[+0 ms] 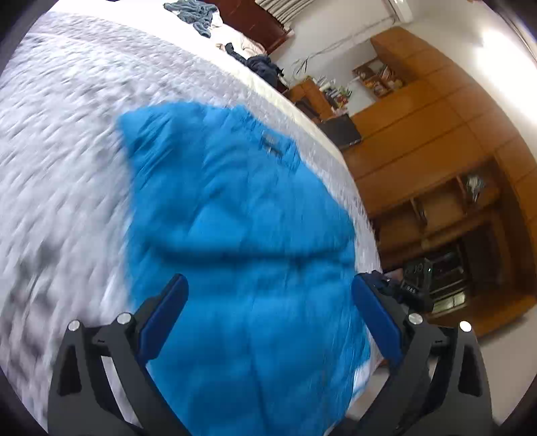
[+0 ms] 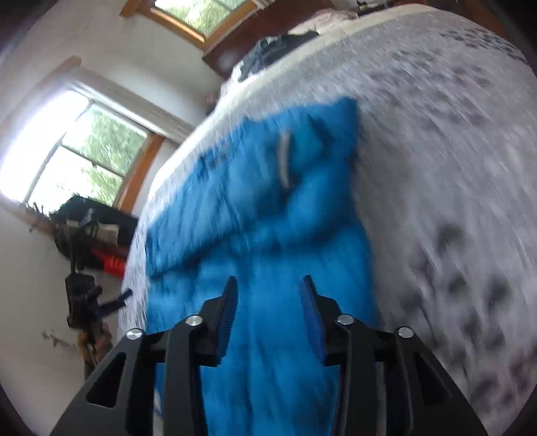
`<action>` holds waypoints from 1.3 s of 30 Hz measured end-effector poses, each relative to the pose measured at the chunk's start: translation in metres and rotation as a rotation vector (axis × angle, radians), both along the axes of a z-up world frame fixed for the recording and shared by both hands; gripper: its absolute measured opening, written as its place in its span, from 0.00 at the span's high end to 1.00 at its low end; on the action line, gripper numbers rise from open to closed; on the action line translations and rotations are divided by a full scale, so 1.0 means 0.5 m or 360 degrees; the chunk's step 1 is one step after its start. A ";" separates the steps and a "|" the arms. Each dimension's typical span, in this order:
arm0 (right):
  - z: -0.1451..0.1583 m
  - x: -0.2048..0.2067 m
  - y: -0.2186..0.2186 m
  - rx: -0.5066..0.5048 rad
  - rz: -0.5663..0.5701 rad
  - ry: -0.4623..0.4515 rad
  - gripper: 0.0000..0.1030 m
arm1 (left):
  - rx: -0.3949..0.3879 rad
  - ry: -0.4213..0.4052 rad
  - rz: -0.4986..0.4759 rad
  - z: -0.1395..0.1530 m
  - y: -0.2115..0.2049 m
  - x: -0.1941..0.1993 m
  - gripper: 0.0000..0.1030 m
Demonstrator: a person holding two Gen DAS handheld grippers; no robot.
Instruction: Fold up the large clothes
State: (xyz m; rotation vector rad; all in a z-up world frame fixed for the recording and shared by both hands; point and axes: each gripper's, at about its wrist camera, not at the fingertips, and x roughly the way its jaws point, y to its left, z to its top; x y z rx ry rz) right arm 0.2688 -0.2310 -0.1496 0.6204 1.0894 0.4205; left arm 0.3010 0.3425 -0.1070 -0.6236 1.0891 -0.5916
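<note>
Nearest the left wrist camera, the left gripper stands with its two black fingers and dark blue pads spread wide, nothing between them but the view of the cloth below. It hangs over the bright blue quilted puffy garment, which lies on the bed with the white-and-grey patterned cover. Taking the garment as the landmark: it rests near the bed's side edge, part of it lapped over the rest in a thick fold across its middle, and a small dark mark, perhaps a logo, sits towards its far end. Beyond the garment, at the far end of the bed, lie a heap of grey-blue cloth and a dark navy bundle. Off the bed past the garment's edge stands a wall of orange-brown wooden cabinets.

In the right wrist view, the right gripper has its jaws partly apart, a narrower gap than the left; blue cloth shows through the gap, but the blur leaves it unclear whether the pads touch it. A pale strip lies on the garment's far half. Past the garment's edge on that side are a bright window with a wooden frame and a dark clutter of objects below it.
</note>
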 end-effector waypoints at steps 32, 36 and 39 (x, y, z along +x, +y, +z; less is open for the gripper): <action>-0.121 -0.344 -0.015 0.0460 0.0205 0.0347 0.49 | -0.0176 0.0349 -0.0147 -0.168 -0.083 -0.311 0.37; -0.135 -0.347 -0.025 0.0492 0.0183 0.0359 0.58 | -0.0234 0.0431 -0.0089 -0.200 -0.066 -0.309 0.64; -0.144 -0.353 -0.035 0.0516 0.0167 0.0330 0.76 | -0.0273 0.0460 -0.0051 -0.213 -0.056 -0.312 0.77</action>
